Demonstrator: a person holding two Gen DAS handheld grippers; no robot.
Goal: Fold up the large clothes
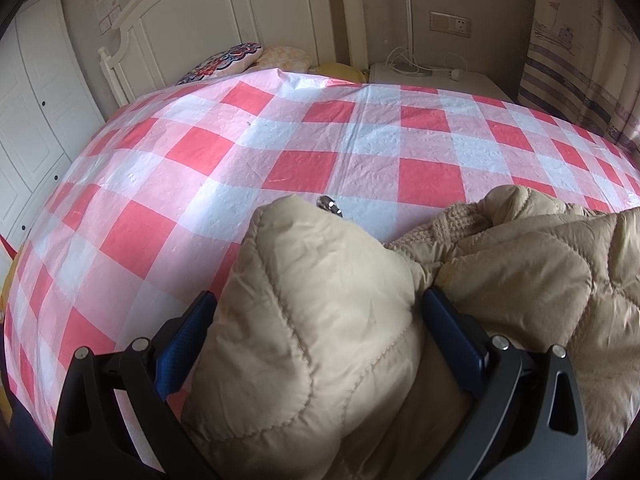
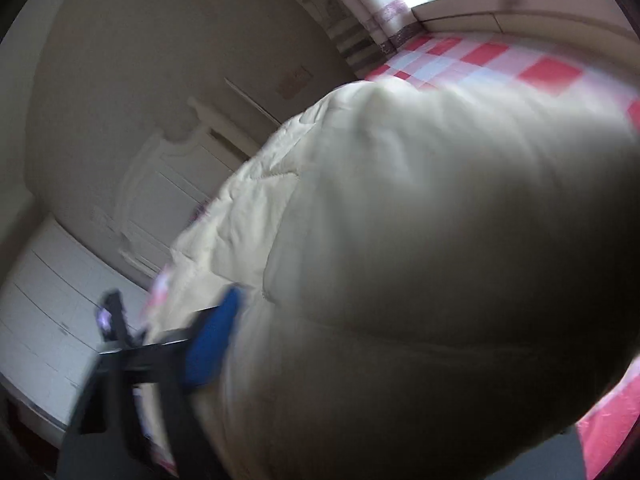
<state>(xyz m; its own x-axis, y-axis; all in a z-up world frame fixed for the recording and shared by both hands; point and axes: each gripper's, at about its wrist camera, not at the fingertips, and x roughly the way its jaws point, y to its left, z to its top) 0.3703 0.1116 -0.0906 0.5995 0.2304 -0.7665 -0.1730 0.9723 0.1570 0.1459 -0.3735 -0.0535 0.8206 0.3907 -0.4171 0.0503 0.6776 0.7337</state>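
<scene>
A beige quilted jacket (image 1: pixel 328 320) lies bunched at the near right of a bed covered with a red-and-white checked sheet (image 1: pixel 280 148). My left gripper (image 1: pixel 316 312) has its blue-padded fingers (image 1: pixel 188 340) on both sides of a thick fold of the jacket and grips it. A metal zipper pull (image 1: pixel 328 203) pokes out behind the fold. In the blurred right wrist view the jacket (image 2: pixel 400 260) fills most of the frame. Only the right gripper's left blue pad (image 2: pixel 212 344) shows, pressed against the fabric; the other finger is hidden.
A white headboard (image 1: pixel 224 12) and pillows (image 1: pixel 240 58) are at the far end of the bed. A white wardrobe (image 1: pixel 36 112) stands at the left, a nightstand (image 1: pixel 424 74) with cables at the far right, a curtain (image 1: pixel 572 76) beside it.
</scene>
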